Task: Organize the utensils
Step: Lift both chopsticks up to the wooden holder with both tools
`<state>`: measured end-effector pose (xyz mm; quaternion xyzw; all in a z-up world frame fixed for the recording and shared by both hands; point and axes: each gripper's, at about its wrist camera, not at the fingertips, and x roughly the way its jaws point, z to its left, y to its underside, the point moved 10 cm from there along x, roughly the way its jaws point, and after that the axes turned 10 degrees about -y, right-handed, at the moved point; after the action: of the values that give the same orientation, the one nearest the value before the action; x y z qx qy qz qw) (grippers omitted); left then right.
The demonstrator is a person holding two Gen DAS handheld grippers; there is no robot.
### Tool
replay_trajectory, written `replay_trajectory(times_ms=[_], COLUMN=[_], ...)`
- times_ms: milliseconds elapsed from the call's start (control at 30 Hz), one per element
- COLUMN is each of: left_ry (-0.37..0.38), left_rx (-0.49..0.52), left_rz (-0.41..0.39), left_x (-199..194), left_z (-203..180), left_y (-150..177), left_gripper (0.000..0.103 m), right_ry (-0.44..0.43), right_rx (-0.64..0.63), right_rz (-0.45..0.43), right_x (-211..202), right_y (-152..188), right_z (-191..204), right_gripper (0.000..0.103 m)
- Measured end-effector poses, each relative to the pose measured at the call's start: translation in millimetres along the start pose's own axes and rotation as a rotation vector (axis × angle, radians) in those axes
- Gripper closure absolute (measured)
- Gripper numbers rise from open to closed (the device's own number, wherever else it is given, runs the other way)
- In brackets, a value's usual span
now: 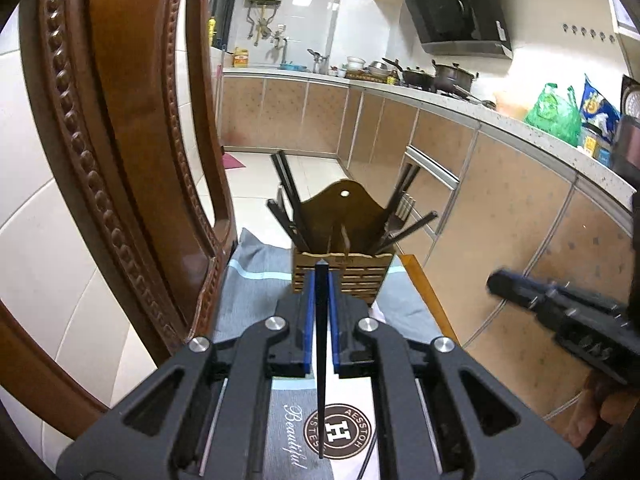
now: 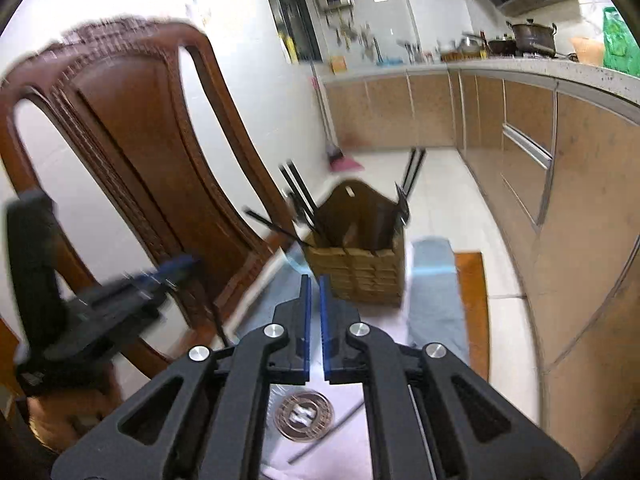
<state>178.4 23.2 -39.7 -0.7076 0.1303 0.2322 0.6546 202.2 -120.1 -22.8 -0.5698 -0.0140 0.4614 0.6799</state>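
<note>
A wooden slatted utensil holder [image 1: 348, 272] [image 2: 360, 276] stands on the cloth straight ahead of both grippers. Black chopsticks [image 1: 290, 196] [image 2: 298, 196] and a fork [image 1: 396, 220] [image 2: 402, 204] stick out of it. My left gripper [image 1: 320, 276] is shut on a single black chopstick [image 1: 321, 360], which runs lengthwise between the blue pads and points at the holder. My right gripper [image 2: 314, 278] is shut with nothing between its pads; it also shows at the right of the left wrist view [image 1: 500, 282]. The left gripper [image 2: 180, 264] appears blurred at the left of the right wrist view.
A carved wooden chair [image 1: 120, 140] [image 2: 132, 128] stands close on the left. A grey-blue cloth [image 1: 256, 280] with a round logo [image 1: 338, 430] covers the table. A thin grey stick [image 2: 320, 436] lies on it. Kitchen cabinets [image 1: 500, 200] and a cluttered counter run along the right.
</note>
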Motion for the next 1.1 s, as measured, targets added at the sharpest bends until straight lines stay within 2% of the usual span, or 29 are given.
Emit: replay_trajectory(times_ms=[33, 100, 133, 167, 300, 400, 433, 500, 533, 600, 667, 700, 833, 933, 1100], left_ry=[-0.003, -0.010, -0.015, -0.014, -0.006, -0.004, -0.003, -0.004, -0.006, -0.011, -0.015, -0.018, -0.022, -0.021, -0.008], left_rx=[-0.001, -0.011, -0.012, -0.014, -0.033, -0.044, -0.048, -0.053, -0.055, -0.059, -0.064, -0.068, -0.077, -0.086, -0.093], left_rz=[0.006, 0.004, 0.000, -0.008, -0.047, -0.066, -0.065, -0.060, -0.056, -0.048, -0.043, -0.041, -0.035, -0.031, -0.033], left_x=[3, 6, 6, 4, -4, -7, -7, -4, -2, 1, 3, 4, 5, 6, 6], left_z=[3, 8, 10, 11, 14, 17, 19, 22, 23, 27, 31, 34, 41, 44, 41], left_y=[1, 1, 0, -2, -13, -18, -19, -18, -18, -16, -16, -16, -14, -14, -16], left_gripper=[0.097, 0.097, 0.097, 0.097, 0.097, 0.097, 0.097, 0.097, 0.097, 0.097, 0.097, 0.097, 0.097, 0.097, 0.097], right_ry=[0.017, 0.097, 0.122, 0.173, 0.262, 0.333, 0.335, 0.346, 0.353, 0.383, 0.379, 0.373, 0.296, 0.234, 0.172], right_rx=[0.020, 0.115, 0.148, 0.187, 0.266, 0.237, 0.235, 0.233, 0.233, 0.199, 0.190, 0.192, 0.208, 0.177, 0.085], right_rz=[0.025, 0.083, 0.094, 0.129, 0.274, 0.337, 0.356, 0.375, 0.385, 0.379, 0.368, 0.362, 0.329, 0.261, 0.132], right_x=[6, 25, 31, 47, 103, 134, 142, 152, 158, 163, 167, 169, 164, 143, 81], right_y=[5, 27, 35, 52, 100, 117, 121, 125, 128, 127, 124, 123, 118, 101, 70], right_z=[-9, -46, -58, -80, -123, -137, -138, -141, -142, -143, -143, -144, -133, -110, -67], right_gripper=[0.095, 0.071, 0.053, 0.049, 0.050, 0.053, 0.061, 0.067, 0.074, 0.077, 0.087, 0.088, 0.093, 0.096, 0.096])
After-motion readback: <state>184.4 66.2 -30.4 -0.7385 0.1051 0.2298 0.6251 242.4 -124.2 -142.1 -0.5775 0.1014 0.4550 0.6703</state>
